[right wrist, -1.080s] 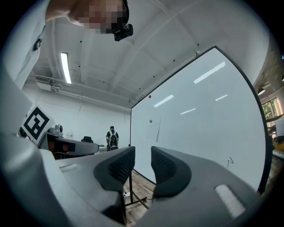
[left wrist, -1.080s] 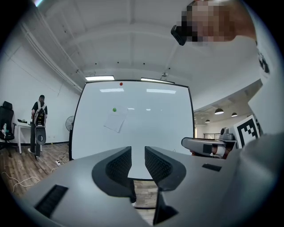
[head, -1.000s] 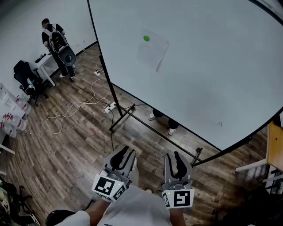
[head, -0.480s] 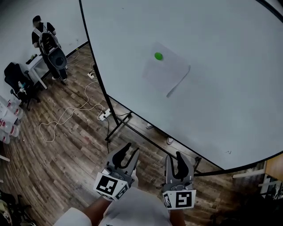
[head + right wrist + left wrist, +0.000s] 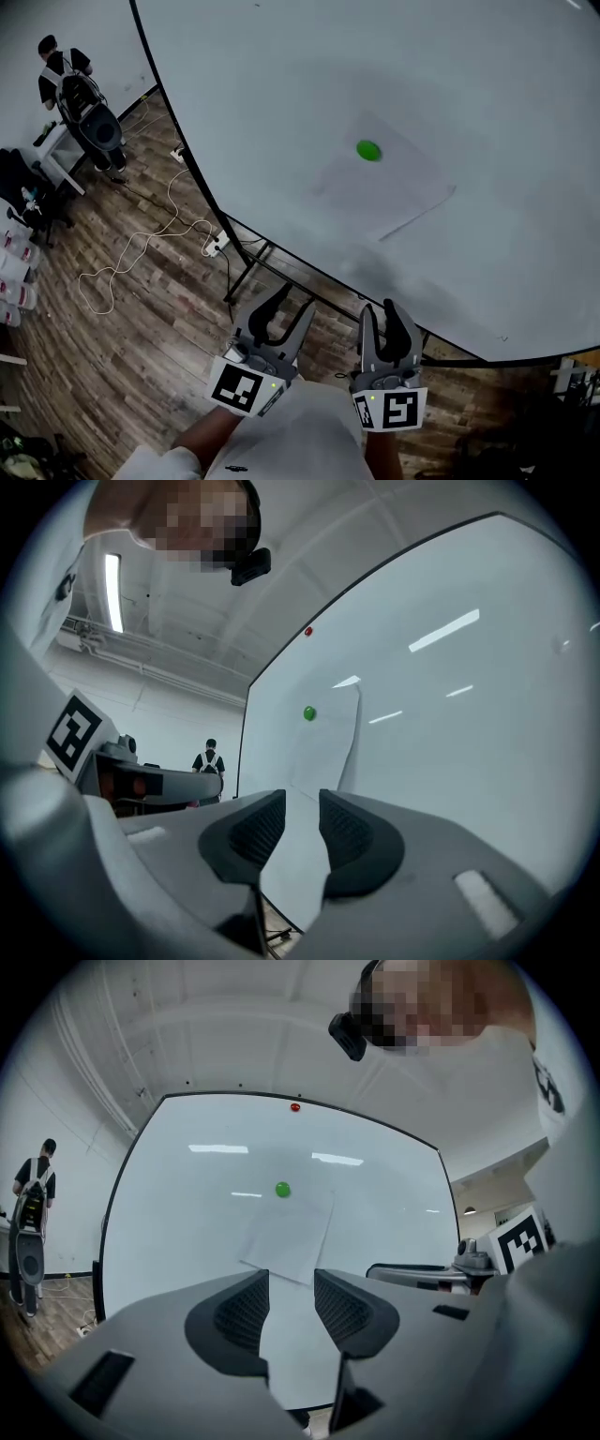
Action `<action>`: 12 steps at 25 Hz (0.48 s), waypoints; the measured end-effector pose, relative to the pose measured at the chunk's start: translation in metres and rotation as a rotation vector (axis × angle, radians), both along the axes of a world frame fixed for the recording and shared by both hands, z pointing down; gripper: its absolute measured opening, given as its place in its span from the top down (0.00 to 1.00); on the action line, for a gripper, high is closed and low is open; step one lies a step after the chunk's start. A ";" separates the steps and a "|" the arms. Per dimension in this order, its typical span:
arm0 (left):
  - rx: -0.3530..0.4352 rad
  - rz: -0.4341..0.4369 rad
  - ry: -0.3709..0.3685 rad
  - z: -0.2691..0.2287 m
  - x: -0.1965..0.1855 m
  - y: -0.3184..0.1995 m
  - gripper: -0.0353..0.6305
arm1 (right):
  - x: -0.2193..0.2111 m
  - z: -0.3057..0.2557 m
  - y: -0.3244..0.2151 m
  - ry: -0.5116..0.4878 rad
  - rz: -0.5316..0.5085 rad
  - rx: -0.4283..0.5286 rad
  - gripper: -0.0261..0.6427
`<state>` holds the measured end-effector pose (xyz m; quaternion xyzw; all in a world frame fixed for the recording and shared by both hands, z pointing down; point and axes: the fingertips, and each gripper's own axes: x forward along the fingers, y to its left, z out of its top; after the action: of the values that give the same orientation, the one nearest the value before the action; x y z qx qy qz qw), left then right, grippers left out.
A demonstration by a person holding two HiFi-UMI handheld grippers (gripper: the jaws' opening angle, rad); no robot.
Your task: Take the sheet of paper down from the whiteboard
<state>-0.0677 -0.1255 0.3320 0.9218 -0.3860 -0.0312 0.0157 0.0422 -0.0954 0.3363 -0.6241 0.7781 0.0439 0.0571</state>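
That sheet of paper [image 5: 380, 192] looks light and floppy, so I'd pinch its loose lower corner, below the magnet [image 5: 368, 150]. Fingers empty: left gripper [image 5: 295, 302] opening, right gripper [image 5: 380, 314] narrow.

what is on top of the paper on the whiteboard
A round green magnet sits on the sheet of paper near its top edge. The whiteboard surface behind the sheet is covered.

The head camera is looking steeply down at the whiteboard [image 5: 281, 75]; both gripper cameras are facing it level, close, sharing its green magnet [image 5: 282, 1189].
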 end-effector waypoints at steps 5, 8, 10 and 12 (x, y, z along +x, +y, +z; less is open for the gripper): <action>0.016 0.007 -0.008 -0.014 0.006 -0.018 0.74 | 0.007 -0.008 -0.020 -0.001 0.011 -0.005 0.80; 0.006 0.013 -0.019 -0.016 0.014 -0.029 0.74 | 0.014 -0.012 -0.032 -0.006 0.008 -0.007 0.80; 0.001 0.013 -0.018 -0.015 0.016 -0.032 0.74 | 0.016 -0.013 -0.037 -0.005 0.008 -0.013 0.80; -0.003 0.014 -0.022 -0.012 0.017 -0.034 0.74 | 0.019 -0.014 -0.038 -0.008 0.011 -0.016 0.80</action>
<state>-0.0504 -0.1596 0.3197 0.9248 -0.3797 -0.0205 0.0132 0.0611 -0.1338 0.3220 -0.6290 0.7746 0.0352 0.0551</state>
